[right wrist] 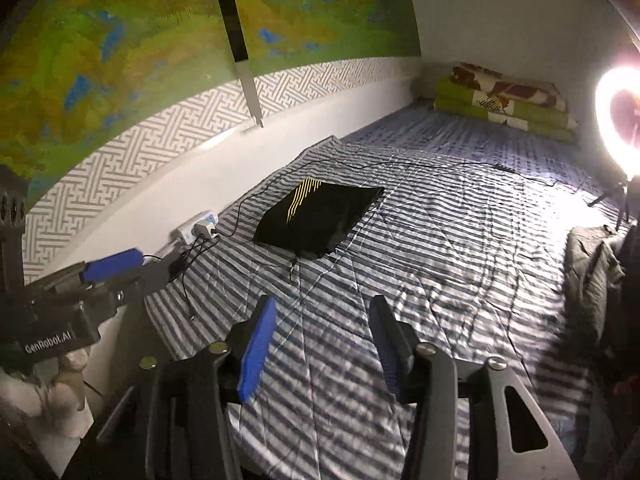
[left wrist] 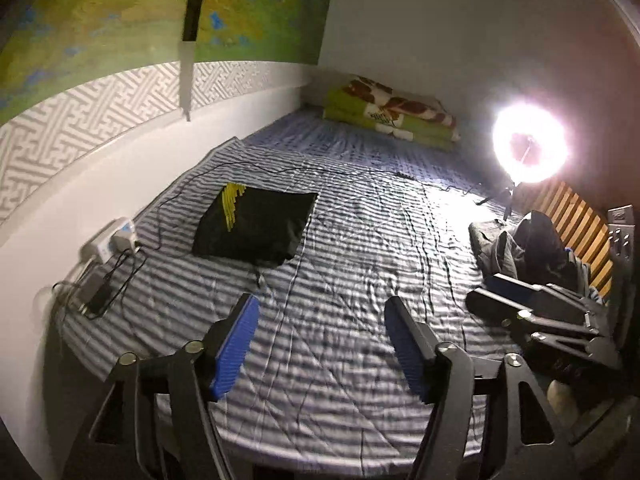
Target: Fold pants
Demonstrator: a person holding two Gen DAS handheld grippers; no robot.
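Black pants [left wrist: 256, 228] with yellow stripes lie folded into a flat rectangle on the striped bed cover [left wrist: 360, 264], toward the wall side; in the right wrist view the folded pants [right wrist: 320, 216] sit ahead and slightly left. My left gripper [left wrist: 322, 300] hovers over the cover short of the pants, open, nothing between its blue pads. My right gripper [right wrist: 324, 300] is likewise open and empty above the cover [right wrist: 440, 280]. Each gripper shows in the other's view: the right gripper [left wrist: 520, 304] at the right, the left gripper [right wrist: 108, 266] at the left, with a hand below it.
A heap of dark clothes [left wrist: 520, 240] lies at the bed's right edge. A lit ring light [left wrist: 530, 148] on a small tripod stands behind it. A power strip [left wrist: 114, 240] with cables runs along the wall. A folded green blanket [left wrist: 392, 116] sits at the far end.
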